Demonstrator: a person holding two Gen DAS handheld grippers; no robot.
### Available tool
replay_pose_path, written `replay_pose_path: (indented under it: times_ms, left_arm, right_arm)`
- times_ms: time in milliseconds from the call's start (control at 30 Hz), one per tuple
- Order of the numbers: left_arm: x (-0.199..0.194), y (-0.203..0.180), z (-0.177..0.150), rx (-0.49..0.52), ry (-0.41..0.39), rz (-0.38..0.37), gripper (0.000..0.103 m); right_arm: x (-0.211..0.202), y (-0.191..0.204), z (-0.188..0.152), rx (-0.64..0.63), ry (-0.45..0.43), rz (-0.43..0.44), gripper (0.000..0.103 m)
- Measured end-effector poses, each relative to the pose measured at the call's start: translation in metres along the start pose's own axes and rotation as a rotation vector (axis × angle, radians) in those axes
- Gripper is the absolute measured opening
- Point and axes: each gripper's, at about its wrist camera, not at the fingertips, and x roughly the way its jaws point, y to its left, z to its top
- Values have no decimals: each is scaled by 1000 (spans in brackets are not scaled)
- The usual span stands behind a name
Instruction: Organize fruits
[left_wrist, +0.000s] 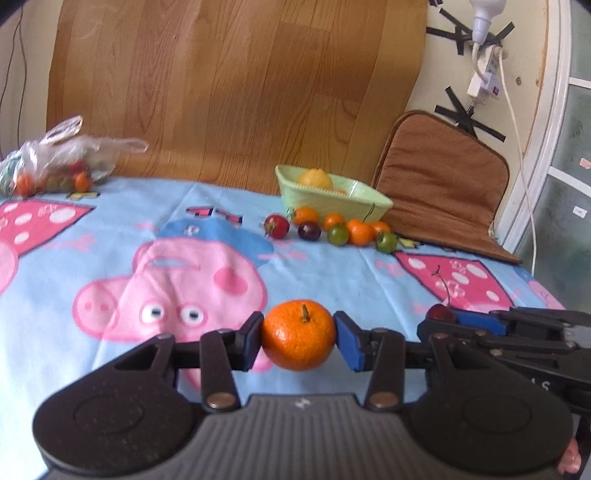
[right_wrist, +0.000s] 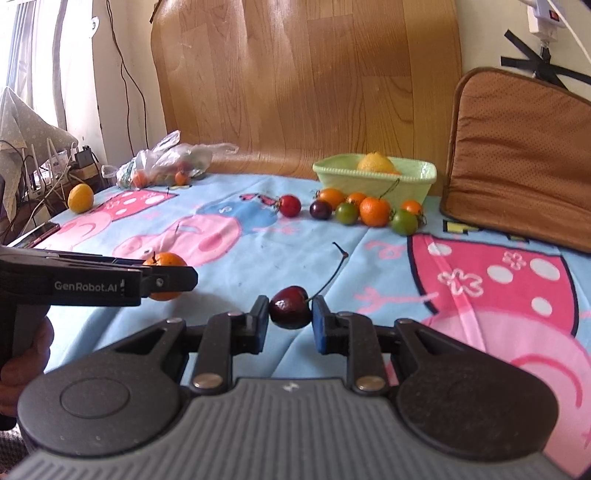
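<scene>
The left gripper (left_wrist: 298, 341) clamps a tangerine (left_wrist: 298, 339); the right gripper (right_wrist: 290, 319) pinches a cherry (right_wrist: 289, 307). The bowl (left_wrist: 354, 206) lies ahead and rightward of the left gripper, straight ahead of the right.

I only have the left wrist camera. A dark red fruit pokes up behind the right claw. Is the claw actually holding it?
Observer: Yes. In the right wrist view the right claw is shut on a cherry, whose stem points up and to the right.
Operator: Any fruit off to the left that I'm missing?
Observer: One yellow lemon sits alone near the table's left edge, apart from the plastic bag.
Operator: How does my left claw look from there?
Observer: Side on, the left claw crosses the middle of the mandarin, and the fruit shows above and below the finger.
</scene>
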Motion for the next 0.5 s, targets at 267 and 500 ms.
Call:
replay_pose_path:
  times_ms: [267,500]
  left_arm:
    - [16,2,21,-7,18,32,41]
    - [32,3,21,-14,67,45,41]
  right_arm:
    - [7,-19,17,35,-25,9,27]
    - [18,-27,23,12,3,1,27]
